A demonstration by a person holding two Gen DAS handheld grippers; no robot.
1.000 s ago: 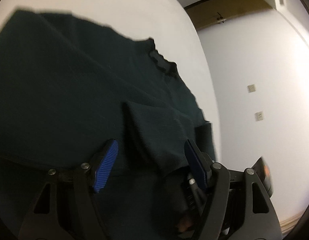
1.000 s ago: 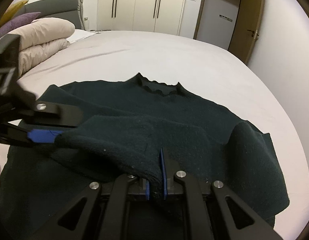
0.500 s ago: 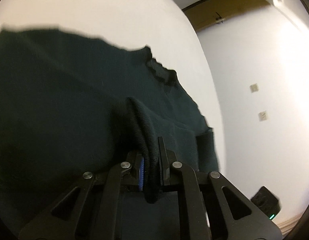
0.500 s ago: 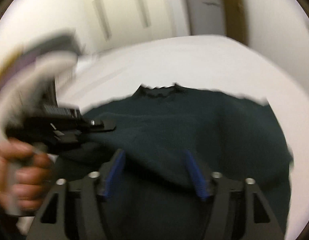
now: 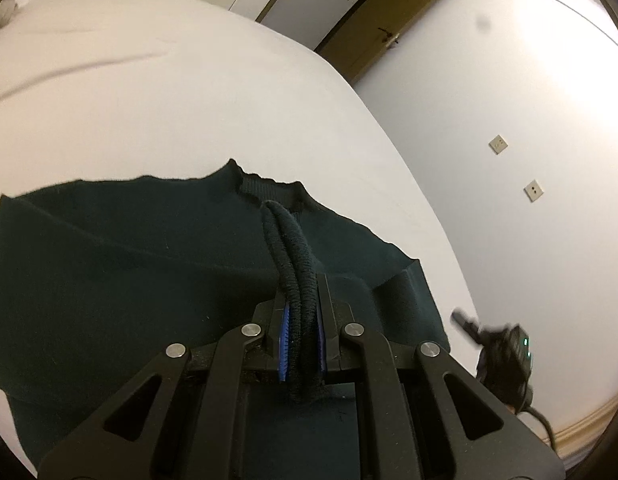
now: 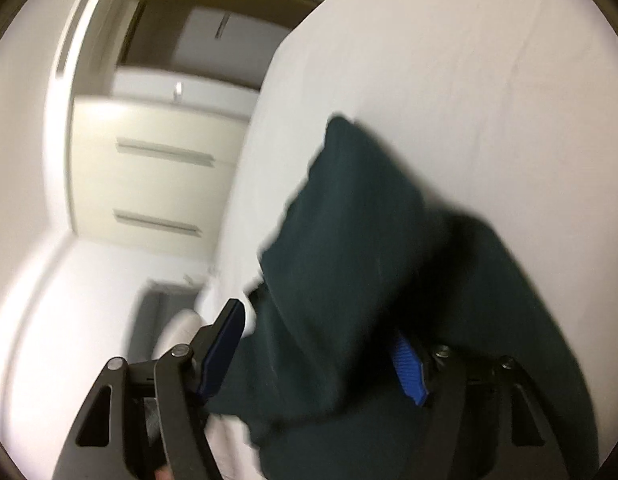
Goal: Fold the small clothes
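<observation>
Sweater [image 5: 129,280], dark green, lies spread on the white bed [image 5: 149,100], taking up most of the lower half of the left wrist view, with its ribbed collar [image 5: 265,184] at the far edge toward the middle of the bed. Only that view gives the whole garment, plus the wall [image 5: 529,140] with two sockets, the brown door [image 5: 373,32] behind the bed and, blurred at the right edge just off the bed, the right gripper [image 5: 505,344]. The right wrist view is tilted and smeared; it shows one side of the sweater [image 6: 349,260] as a raised dark fold against the bed [image 6: 469,60], and pale cupboard doors [image 6: 157,168] that the other view barely catches. The left gripper [image 5: 302,332] is clenched on a doubled ridge of the knit, which stands up between its blue pads [image 5: 284,334] and runs from the jaws toward the collar. The right gripper [image 6: 321,356] is released: its jaws stand wide, the blue pads [image 6: 407,368] apart, with sweater cloth lying loose between them and not pinched.
</observation>
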